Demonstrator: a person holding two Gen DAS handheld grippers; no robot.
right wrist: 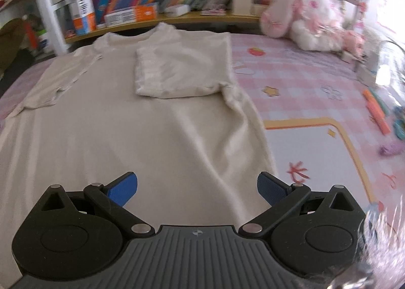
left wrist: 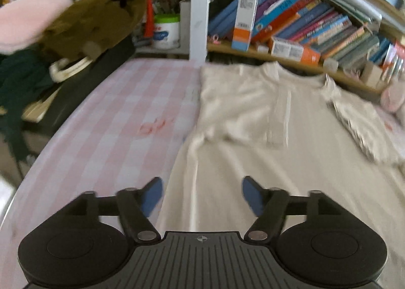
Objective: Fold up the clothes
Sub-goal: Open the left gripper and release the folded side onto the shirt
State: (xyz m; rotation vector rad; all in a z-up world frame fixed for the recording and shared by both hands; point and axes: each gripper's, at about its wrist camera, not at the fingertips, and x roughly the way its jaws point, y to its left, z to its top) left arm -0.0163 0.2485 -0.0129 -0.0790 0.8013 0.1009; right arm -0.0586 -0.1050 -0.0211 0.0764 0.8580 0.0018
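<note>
A cream shirt (right wrist: 157,121) lies flat on the table (left wrist: 121,121), which wears a pink checked cloth with small drawings. Both short sleeves are turned in over the chest; the right one (right wrist: 182,68) makes a neat rectangle, and the left one (right wrist: 63,78) lies at a slant. The collar points toward the bookshelf (right wrist: 177,19) at the far edge.

The left hand-held gripper (left wrist: 201,195) hangs over the shirt's left edge near the hem, its blue pads spread apart with only cloth beneath them, nothing pinched. The right hand-held gripper (right wrist: 197,189) sits above the lower right part of the shirt, pads likewise spread wide and empty.

As for containers: a white tub with a green lid (left wrist: 166,32) stands on the shelf behind the table, its contents hidden. Behind it a holder (left wrist: 174,1) is crammed with pens and pencils. A small pale open box (right wrist: 242,1) sits on the shelf near a pink and white plush toy (right wrist: 311,18); what it holds cannot be made out. Rows of books (left wrist: 316,23) and a few upright cartons (left wrist: 244,23) fill the shelf.
</note>
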